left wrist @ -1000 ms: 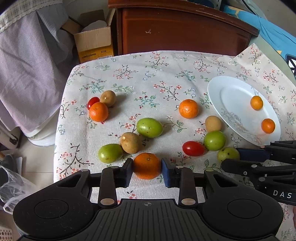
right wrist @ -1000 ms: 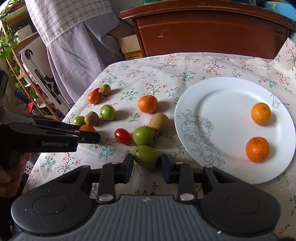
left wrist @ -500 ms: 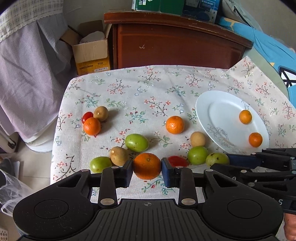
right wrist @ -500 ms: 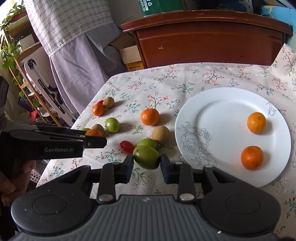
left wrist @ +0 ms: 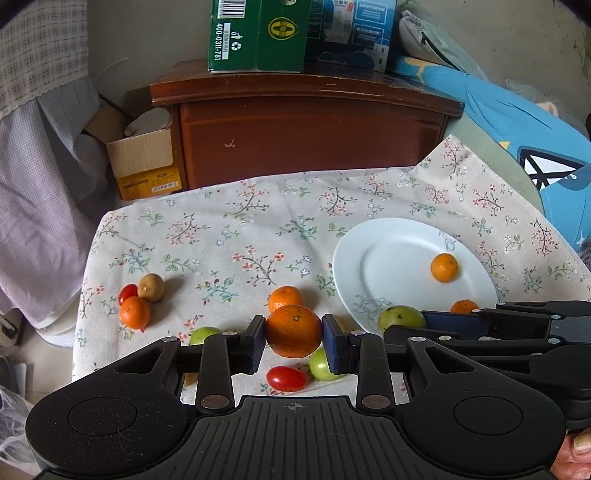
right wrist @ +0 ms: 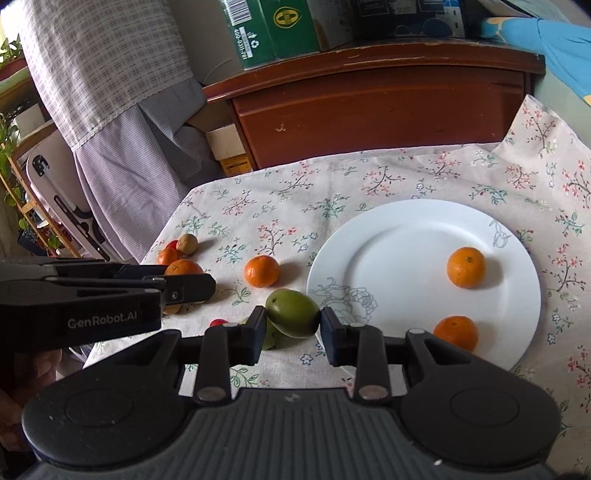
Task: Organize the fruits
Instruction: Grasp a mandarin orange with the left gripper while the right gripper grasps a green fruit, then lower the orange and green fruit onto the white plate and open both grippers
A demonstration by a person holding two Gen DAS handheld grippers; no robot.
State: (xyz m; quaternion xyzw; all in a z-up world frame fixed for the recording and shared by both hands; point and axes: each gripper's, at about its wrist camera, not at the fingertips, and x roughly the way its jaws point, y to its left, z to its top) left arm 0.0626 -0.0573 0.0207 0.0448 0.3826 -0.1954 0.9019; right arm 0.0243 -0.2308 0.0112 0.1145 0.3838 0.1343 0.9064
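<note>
The mandarin (left wrist: 293,331) is clamped between the pads of the left tongs (left wrist: 294,338) and is held clear of the tabletop (left wrist: 258,229). The green fruit (right wrist: 291,313) is clamped in the same manner by the right tongs (right wrist: 292,334), just beside the near-left rim of the white plate (right wrist: 388,236). Both tongs are at a narrow setting, closed on their fruit.

Progress: two mandarins already lie on the plate, one toward the far side (right wrist: 466,267) and one at the near edge (right wrist: 455,332). Judged from this, sorting is at an early stage; the two held fruits have not yet been set down.

Remaining on the cloth:
- one mandarin (right wrist: 262,271) left of the plate;
- a far-left cluster of a mandarin (left wrist: 135,312), a brown fruit (left wrist: 150,287) and a small red tomato (left wrist: 127,293), touching or nearly so;
- a red tomato (left wrist: 286,378) and a green fruit (left wrist: 322,363) below the left tongs;
- a further green fruit (left wrist: 201,334), partly hidden by the left tongs.

Surface: the tabletop carries a floral cloth that drapes over its edges.

Room: a dark wooden cabinet (left wrist: 306,129) stands behind it, with a green carton (left wrist: 258,33) on top. An open cardboard box (left wrist: 144,162) sits at the cabinet's left, beside checked fabric (left wrist: 40,155).
</note>
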